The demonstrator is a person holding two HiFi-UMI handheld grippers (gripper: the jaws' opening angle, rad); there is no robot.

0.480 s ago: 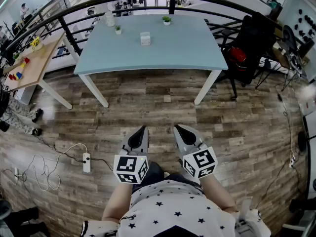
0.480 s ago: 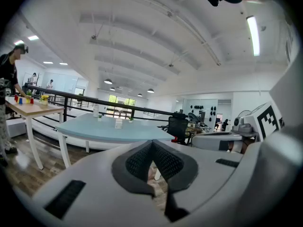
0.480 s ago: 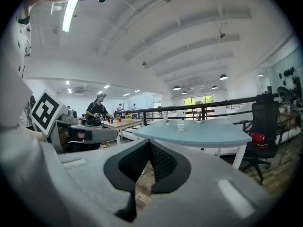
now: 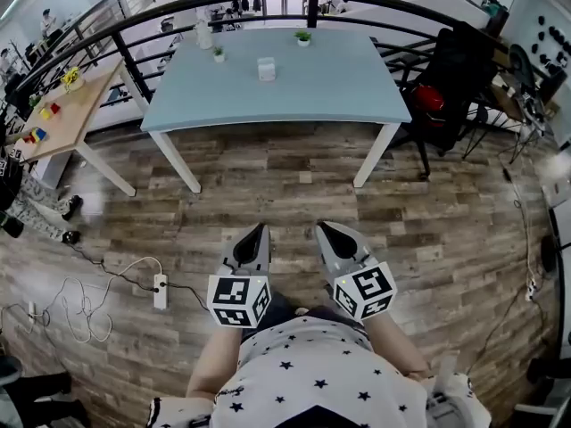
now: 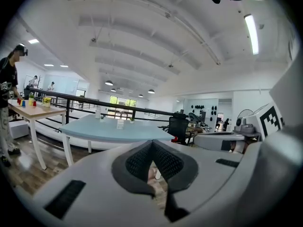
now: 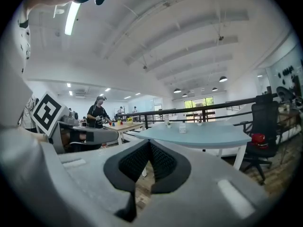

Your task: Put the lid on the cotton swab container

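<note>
1. Two grippers, the left gripper [image 4: 254, 236] and the right gripper [image 4: 328, 232], are held side by side low over the wooden floor [image 4: 285, 185]. Both have their jaws closed together with nothing between them.
2. The cotton swab container [image 4: 266, 69] stands on the blue table [image 4: 348, 92], toward its far side and well apart from both grippers. It is too small to tell whether it is capped.
3. Against the earlier frame, both grippers keep the same pose and place. The table and container sit marginally further right in the head view.
</note>
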